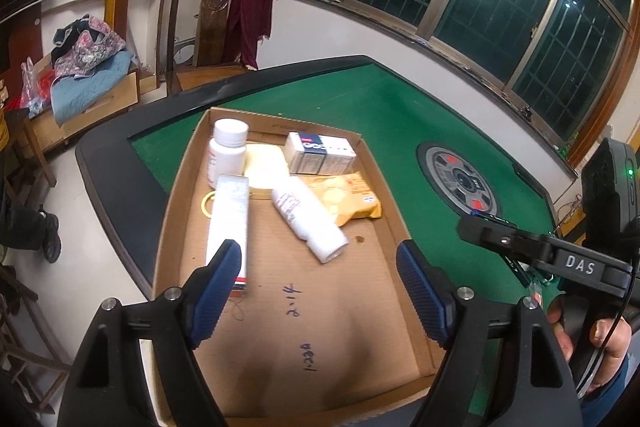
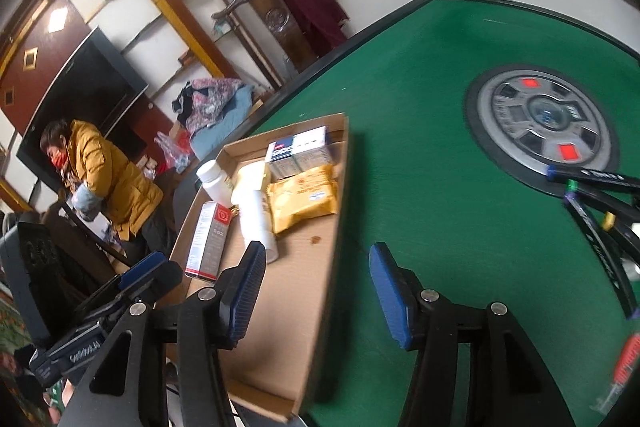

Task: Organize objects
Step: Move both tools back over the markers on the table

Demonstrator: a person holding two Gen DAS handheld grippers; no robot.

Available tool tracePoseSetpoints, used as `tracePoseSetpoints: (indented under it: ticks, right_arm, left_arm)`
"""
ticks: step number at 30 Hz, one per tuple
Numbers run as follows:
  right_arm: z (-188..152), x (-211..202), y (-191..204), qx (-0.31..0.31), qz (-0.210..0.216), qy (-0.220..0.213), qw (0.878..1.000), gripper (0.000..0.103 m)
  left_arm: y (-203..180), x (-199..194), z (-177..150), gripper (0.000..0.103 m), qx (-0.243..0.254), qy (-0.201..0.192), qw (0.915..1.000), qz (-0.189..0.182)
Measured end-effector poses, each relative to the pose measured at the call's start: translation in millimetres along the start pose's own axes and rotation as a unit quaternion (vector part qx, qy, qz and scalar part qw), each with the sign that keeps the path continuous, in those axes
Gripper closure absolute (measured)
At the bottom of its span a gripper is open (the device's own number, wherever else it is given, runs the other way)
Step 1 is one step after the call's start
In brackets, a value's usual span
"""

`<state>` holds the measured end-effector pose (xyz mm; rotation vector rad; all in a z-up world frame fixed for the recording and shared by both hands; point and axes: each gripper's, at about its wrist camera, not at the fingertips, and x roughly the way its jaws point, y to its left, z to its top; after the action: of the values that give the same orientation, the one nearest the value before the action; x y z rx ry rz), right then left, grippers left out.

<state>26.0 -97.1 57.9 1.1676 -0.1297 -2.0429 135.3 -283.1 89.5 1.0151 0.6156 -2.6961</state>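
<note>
Pens (image 2: 600,203) lie at two o'clock from the spread, empty right gripper (image 2: 316,291), fanned lengthwise; the spread, empty left gripper (image 1: 320,283) hangs over the tray (image 1: 176,211).

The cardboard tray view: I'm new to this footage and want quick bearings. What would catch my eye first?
The shallow cardboard tray on the green felt table, with its far half holding an upright white bottle, a white bottle lying on its side, a long white carton, a blue-and-white box and a yellow packet. Right of the tray, a round grey hub is sunk into the felt. Both grippers, left and right, stand open and empty.
</note>
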Motion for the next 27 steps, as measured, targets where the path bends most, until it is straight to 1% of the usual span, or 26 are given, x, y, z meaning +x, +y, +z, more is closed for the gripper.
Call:
tracePoseSetpoints:
  ticks: [4, 8, 13, 18, 21, 25, 27]
  right_arm:
    - [-7.0, -19.6, -22.6, 0.015, -0.007, -0.009, 1.0, 0.043]
    - [-13.3, -36.9, -45.9, 0.033, -0.01, -0.02, 0.999, 0.04]
    - [-21.9, -53.3, -73.9, 0.057, -0.016, -0.029, 0.998, 0.04]
    - [-33.2, -77.3, -101.3, 0.081, -0.021, -0.048, 0.995, 0.04]
    - [-40.3, -91.9, -118.3, 0.096, -0.026, -0.057, 0.993, 0.04]
    - [-53.2, -110.8, -142.5, 0.113, -0.035, -0.067, 0.991, 0.041]
    - [-60.4, -120.5, -155.3, 0.123, -0.049, -0.075, 0.988, 0.041]
  left_arm:
    - [-16.8, -2.1, -2.4, 0.024, 0.018, -0.003, 0.9998, -0.002]
    - [-34.8, -3.6, -5.1, 0.023, 0.039, -0.007, 0.9992, -0.005]
    - [-59.6, -3.7, -8.4, 0.023, 0.062, -0.014, 0.9979, -0.012]
    - [-83.3, -5.6, -17.2, 0.023, 0.077, -0.025, 0.9962, -0.029]
    - [-99.6, -5.7, -22.8, 0.023, 0.086, -0.026, 0.9948, -0.047]
    - [-131.8, -1.9, -32.8, 0.023, 0.121, -0.022, 0.99, -0.069]
    - [-147.6, 0.3, -38.0, 0.022, 0.139, -0.021, 0.987, -0.078]
